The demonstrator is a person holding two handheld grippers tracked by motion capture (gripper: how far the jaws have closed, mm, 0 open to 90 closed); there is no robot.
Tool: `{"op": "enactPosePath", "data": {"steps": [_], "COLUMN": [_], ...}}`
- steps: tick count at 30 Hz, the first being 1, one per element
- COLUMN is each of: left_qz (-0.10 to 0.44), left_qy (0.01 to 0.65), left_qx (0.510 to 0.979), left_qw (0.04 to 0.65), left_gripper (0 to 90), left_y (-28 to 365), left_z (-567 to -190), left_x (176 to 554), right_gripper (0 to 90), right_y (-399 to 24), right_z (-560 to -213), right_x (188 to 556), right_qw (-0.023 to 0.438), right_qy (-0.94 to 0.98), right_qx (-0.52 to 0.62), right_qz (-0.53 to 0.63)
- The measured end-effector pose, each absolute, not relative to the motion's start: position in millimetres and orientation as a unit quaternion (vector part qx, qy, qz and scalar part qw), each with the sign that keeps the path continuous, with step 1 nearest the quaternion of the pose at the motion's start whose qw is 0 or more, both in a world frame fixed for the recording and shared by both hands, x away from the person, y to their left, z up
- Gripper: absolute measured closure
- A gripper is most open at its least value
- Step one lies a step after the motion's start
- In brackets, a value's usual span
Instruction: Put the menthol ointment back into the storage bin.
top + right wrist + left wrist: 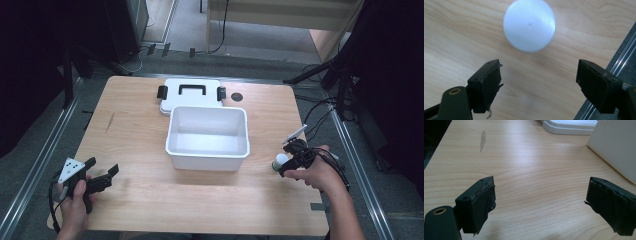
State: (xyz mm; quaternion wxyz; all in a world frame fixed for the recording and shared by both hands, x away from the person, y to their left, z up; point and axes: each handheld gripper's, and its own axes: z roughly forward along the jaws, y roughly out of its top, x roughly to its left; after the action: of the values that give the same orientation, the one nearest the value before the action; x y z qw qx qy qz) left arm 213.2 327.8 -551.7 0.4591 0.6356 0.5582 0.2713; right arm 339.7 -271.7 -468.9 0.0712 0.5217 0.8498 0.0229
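Pale wooden table (140, 135) carried an open white plastic box (208, 138). Right gripper (537, 82) hung above a white-capped bottle (529, 25), jaws apart, empty. Left gripper (540, 205) stood wide open, empty.

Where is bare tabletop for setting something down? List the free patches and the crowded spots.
Free: the wide strip between the white bin and the near table edge; the left side between bin and left gripper, up to the far-left corner. Crowded: behind the bin, where its lid lies; the right edge, where the right gripper hangs over a small white-capped bottle.
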Motion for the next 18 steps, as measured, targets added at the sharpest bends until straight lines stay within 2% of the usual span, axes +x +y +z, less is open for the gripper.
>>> {"op": "enactPosePath", "data": {"steps": [14,18], "left_qz": [0.27,0.269], "left_qy": [0.561,0.561], "left_qx": [0.634,0.634], "left_qw": [0.459,0.46], "left_gripper": [9.1,9.1], "left_y": [329,329], "left_z": [-552,-552], "left_x": [214,214], "right_gripper": [36.8,37.6], "right_y": [-260,-257], "right_z": [-476,-478], "right_x": [363,367], "right_qw": [0.053,0.051], "right_qy": [0.838,0.841], "right_qx": [0.541,0.538], "right_qz": [0.045,0.04]}}
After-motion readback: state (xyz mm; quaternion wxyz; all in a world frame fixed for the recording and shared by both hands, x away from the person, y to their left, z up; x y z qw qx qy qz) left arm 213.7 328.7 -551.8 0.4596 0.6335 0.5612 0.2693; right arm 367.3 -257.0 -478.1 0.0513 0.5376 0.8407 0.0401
